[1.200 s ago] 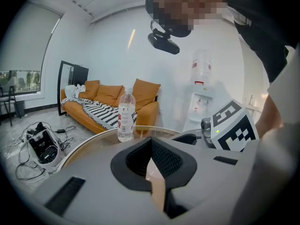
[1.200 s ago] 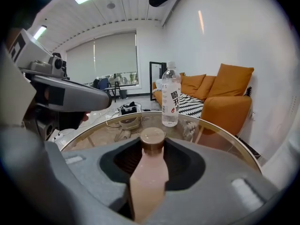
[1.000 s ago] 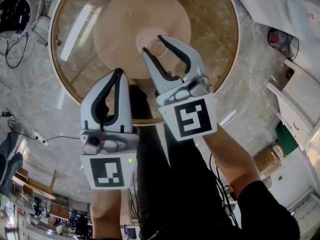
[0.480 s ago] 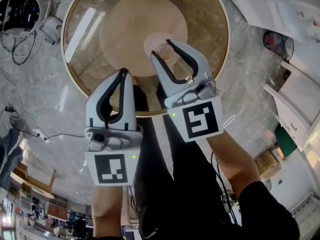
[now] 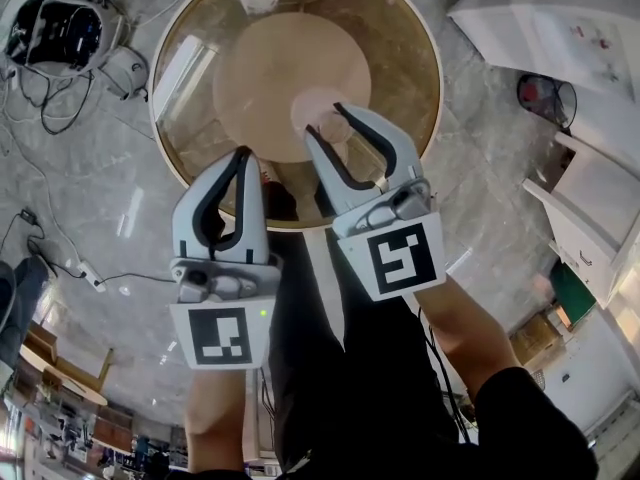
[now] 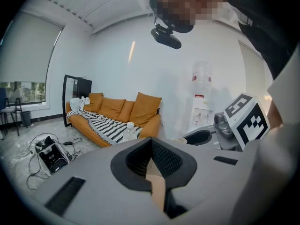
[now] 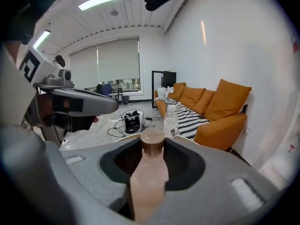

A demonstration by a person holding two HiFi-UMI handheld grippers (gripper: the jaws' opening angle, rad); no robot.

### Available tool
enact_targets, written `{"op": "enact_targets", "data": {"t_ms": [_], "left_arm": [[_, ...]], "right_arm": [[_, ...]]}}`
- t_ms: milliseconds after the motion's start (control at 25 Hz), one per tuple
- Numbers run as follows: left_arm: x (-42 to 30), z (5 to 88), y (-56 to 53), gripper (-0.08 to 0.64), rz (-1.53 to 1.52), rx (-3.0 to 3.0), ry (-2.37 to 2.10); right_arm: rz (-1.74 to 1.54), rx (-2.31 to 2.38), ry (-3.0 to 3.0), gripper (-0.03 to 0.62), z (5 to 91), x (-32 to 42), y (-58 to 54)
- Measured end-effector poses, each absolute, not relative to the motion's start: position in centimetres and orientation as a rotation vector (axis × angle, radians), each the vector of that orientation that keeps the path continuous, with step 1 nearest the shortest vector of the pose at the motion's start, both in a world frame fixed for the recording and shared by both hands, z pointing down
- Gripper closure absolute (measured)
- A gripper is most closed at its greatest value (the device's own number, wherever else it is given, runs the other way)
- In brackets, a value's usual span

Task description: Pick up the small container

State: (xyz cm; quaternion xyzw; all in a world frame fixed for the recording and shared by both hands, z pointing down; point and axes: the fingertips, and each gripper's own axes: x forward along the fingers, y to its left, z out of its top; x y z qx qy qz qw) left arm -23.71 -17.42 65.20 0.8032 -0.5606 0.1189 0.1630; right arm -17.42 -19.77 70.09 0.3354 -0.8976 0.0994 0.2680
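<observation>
Between ribbed fingers (image 7: 125, 159), smooth round-capped container (image 7: 149, 175)

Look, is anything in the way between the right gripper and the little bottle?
Nothing visible is. The small container already sits between the jaws of the right gripper, which press on its sides. The left gripper is off to the side, shut and empty.

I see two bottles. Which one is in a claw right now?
The small opaque pinkish-tan bottle with the brown cap, gripped in the right claw. The clear plastic bottle stands untouched at the round table's far edge.
</observation>
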Motion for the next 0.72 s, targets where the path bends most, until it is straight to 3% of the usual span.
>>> {"op": "enact_targets", "data": {"t_ms": [720], "left_arm": [[-23.0, 56.7, -17.7, 0.554, 0.311, 2.327, -1.618]], "right_arm": [[0.248, 0.920, -2.454, 0.456, 60.9, -17.3, -19.3]]}}
